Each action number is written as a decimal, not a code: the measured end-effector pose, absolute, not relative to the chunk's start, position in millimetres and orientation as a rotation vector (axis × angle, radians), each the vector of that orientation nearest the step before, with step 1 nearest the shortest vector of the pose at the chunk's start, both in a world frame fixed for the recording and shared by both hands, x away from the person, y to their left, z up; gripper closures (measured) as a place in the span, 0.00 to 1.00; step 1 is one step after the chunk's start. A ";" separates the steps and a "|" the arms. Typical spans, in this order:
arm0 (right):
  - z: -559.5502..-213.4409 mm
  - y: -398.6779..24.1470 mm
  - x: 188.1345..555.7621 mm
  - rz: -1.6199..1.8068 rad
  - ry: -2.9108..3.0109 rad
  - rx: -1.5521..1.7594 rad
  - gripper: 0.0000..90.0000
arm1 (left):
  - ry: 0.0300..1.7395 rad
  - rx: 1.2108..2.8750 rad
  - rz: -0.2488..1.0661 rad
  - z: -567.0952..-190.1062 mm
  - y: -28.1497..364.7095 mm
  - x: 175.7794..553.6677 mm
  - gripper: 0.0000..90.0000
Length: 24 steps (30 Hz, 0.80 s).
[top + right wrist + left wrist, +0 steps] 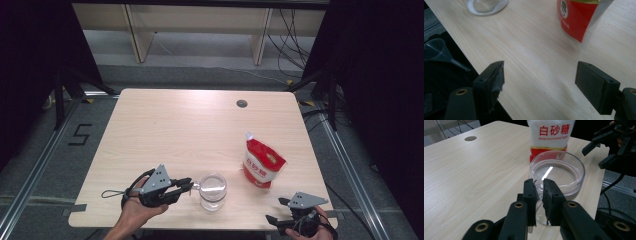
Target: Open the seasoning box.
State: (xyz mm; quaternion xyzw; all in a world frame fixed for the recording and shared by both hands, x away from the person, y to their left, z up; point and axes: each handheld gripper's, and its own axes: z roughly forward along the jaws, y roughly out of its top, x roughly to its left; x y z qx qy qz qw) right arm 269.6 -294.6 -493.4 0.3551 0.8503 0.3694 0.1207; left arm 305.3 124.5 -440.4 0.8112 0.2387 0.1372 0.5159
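Glass jar (557,173): rim wall pinched between the left gripper's (539,185) closed jaws, sugar pouch (550,135) just beyond; lift level, slowly; right gripper (540,72) agape, idle.

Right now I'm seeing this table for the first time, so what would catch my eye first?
The red and white sugar bag stands out, upright toward the table's right side. Near the front edge, the left gripper pinches the rim of a clear glass jar. The right gripper waits open at the front right corner.
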 end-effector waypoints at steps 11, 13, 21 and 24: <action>-493.0 -293.1 268.8 1.076 2.486 1.023 0.31 | 0.604 1.929 0.324 -434.2 115.9 311.3 0.99; -492.8 -293.0 268.3 1.073 2.489 1.031 0.32 | 0.619 1.923 0.317 -434.3 113.5 312.2 0.99; -492.5 -291.8 268.0 1.079 2.493 1.004 0.34 | 0.622 1.946 0.324 -437.8 111.6 313.5 0.99; -492.5 -291.3 267.3 1.076 2.493 1.019 0.34 | 0.613 1.959 0.325 -440.3 112.2 314.4 0.99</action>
